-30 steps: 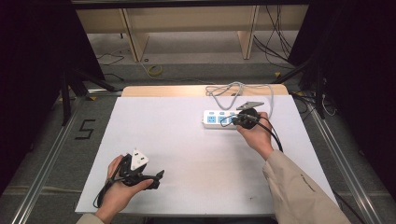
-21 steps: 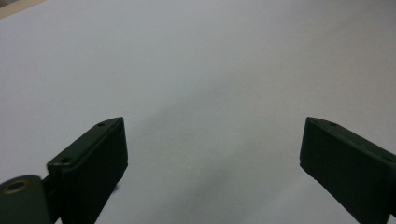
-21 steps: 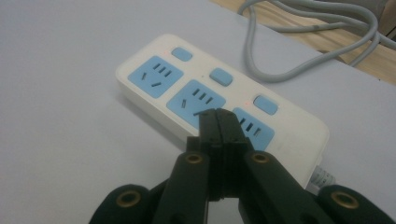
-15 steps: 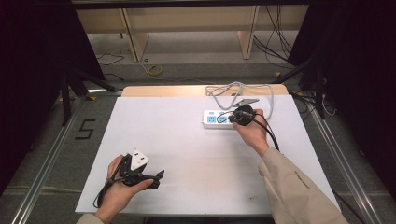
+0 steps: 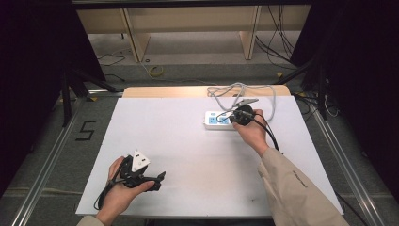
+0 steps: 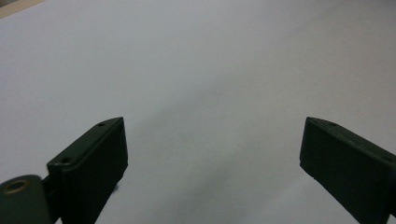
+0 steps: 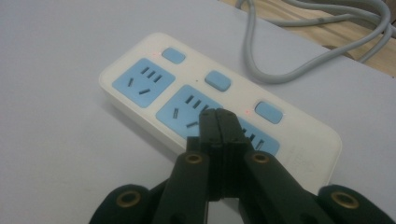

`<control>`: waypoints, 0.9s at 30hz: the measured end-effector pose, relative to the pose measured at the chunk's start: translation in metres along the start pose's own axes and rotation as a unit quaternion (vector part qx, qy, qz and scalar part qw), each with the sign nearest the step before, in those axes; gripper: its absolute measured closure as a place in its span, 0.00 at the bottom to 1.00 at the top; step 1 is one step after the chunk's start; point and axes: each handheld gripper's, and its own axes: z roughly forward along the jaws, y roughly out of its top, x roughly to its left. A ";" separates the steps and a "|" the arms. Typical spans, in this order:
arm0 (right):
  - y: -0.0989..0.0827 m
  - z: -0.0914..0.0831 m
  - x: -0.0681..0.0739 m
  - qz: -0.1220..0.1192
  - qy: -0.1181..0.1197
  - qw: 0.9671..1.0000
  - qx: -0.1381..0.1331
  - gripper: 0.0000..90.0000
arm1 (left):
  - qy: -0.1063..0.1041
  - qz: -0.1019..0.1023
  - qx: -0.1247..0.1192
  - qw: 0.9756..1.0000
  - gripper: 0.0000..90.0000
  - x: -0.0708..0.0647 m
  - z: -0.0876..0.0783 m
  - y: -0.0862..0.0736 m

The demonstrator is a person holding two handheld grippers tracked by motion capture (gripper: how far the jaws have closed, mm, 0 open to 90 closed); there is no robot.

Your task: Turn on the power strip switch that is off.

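Observation:
A white power strip (image 5: 215, 121) with blue sockets and three blue buttons (image 7: 218, 80) lies at the table's far right. Its grey cable (image 5: 241, 88) loops behind it. My right gripper (image 7: 218, 115) is shut with nothing between its jaws, and its tips hover over the strip's middle socket (image 7: 187, 103). In the high view the right gripper (image 5: 234, 119) sits over the strip's right part. My left gripper (image 5: 160, 179) rests near the front left of the table (image 5: 188, 155), pointing right. The left gripper (image 6: 212, 144) is open, with bare table between its jaws.
The white sheet leaves a strip of wooden tabletop (image 5: 164, 92) bare at the far edge. Beyond stand wooden shelf legs (image 5: 134, 40) and floor cables (image 5: 277, 42). Metal rails (image 5: 42, 169) run along both sides of the table.
The right hand has drifted slightly left over the power strip. The left hand has stayed still.

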 end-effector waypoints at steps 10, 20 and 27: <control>0.008 0.007 0.000 0.003 -0.002 1.000 0.001 1.00 | -0.001 -0.001 -0.001 1.000 0.08 0.000 0.000 0.000; 0.015 0.016 -0.001 0.007 -0.001 1.000 0.003 1.00 | -0.002 -0.001 -0.001 1.000 0.08 0.000 0.000 0.000; 0.016 0.023 -0.001 0.007 -0.001 1.000 0.007 1.00 | -0.001 -0.003 -0.002 1.000 0.08 0.000 -0.001 -0.001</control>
